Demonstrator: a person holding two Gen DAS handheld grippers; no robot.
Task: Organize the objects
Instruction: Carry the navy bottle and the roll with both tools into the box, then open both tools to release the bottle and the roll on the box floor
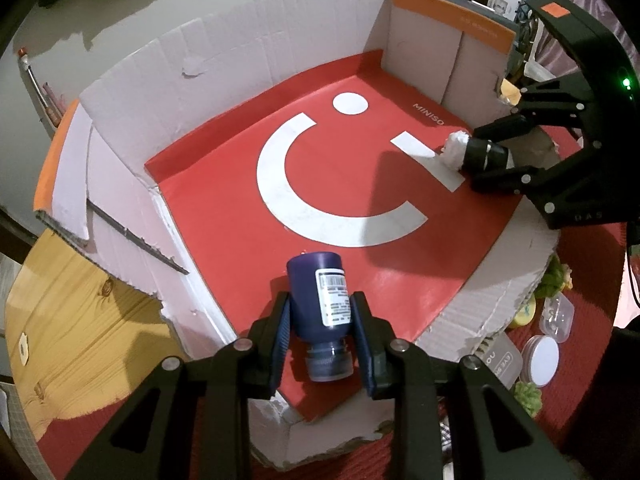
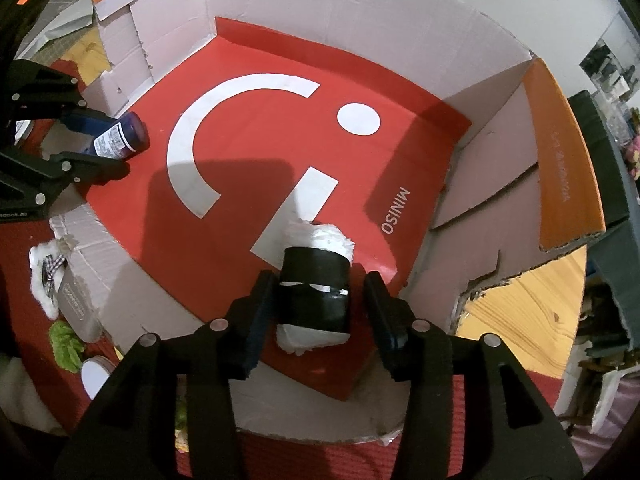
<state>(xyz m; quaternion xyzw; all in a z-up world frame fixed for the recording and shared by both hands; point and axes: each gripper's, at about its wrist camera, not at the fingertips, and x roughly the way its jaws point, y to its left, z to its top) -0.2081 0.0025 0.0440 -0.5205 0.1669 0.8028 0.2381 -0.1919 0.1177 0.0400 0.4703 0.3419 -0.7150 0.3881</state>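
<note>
A cardboard box [image 1: 240,60] with a red MINISO floor lies open under both grippers; it also shows in the right wrist view [image 2: 400,32]. A purple bottle [image 1: 320,296] with a white label lies on the red floor between my left gripper's [image 1: 320,312] fingers, which stand slightly apart from its sides. The bottle also shows in the right wrist view [image 2: 120,136]. A white roll wrapped in black tape [image 2: 314,292] lies on the floor between my right gripper's [image 2: 318,300] open fingers, with gaps on both sides. The roll also shows in the left wrist view [image 1: 472,152].
The box sits on a red mat [image 1: 340,460] over a wooden table [image 1: 80,320]. Beside the box lie clear plastic containers [image 1: 556,316], a round white lid [image 1: 540,360], green toys [image 1: 528,396] and a fluffy white item [image 2: 48,276].
</note>
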